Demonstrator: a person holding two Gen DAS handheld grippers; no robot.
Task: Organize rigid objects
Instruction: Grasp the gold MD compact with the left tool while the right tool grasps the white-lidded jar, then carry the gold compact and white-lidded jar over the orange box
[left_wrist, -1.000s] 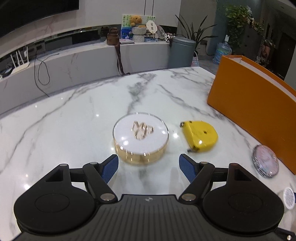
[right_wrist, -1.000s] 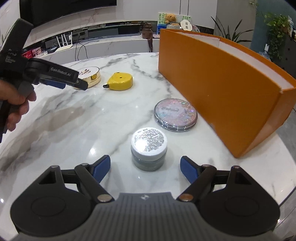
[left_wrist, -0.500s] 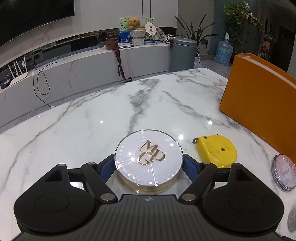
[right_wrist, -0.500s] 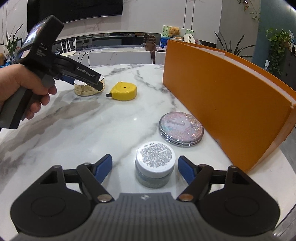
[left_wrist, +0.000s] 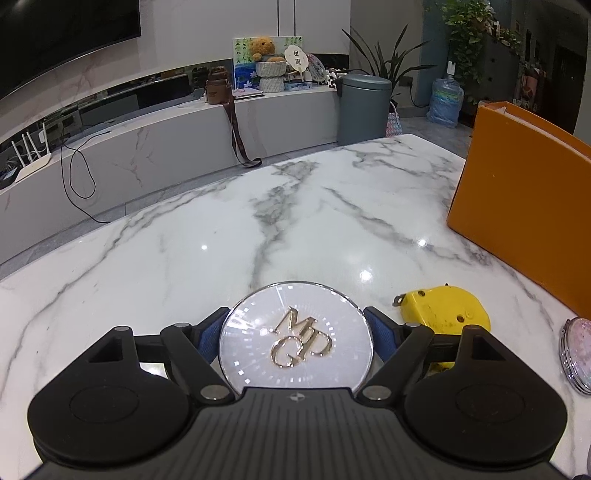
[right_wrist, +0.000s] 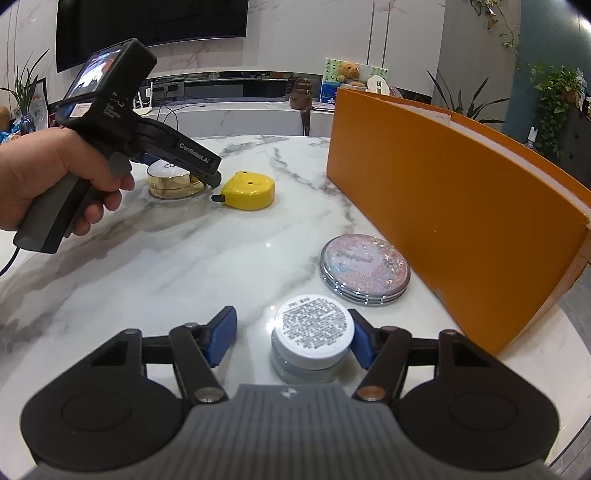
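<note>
Item nearest the right gripper (right_wrist: 289, 336): small jar (right_wrist: 312, 338) with white printed lid, standing upright between spread fingers; right pad touched or nearly touched its side, left pad stood clear, so nothing was clamped. Just beyond lay the glitter compact (right_wrist: 365, 274), flat on the marble table (right_wrist: 192, 266), close to the orange box's (right_wrist: 454, 199) near wall. Farther off: yellow tape measure (right_wrist: 249, 190), then the gold compact (left_wrist: 295, 338), bracketed by the left gripper (left_wrist: 295, 334). In the left wrist view both blue pads sat against its rim, right at the edge of the lid; whether they gripped or merely touched could not be told, and the case appeared to rest on the marble in the right wrist view.

Progress, as judged: early. All four loose pieces remained on the tabletop, none seen inside the box, whose interior was hidden from both views. Left to do: close on the gold case and the jar, carry each over, then the glitter compact and tape measure.
</note>
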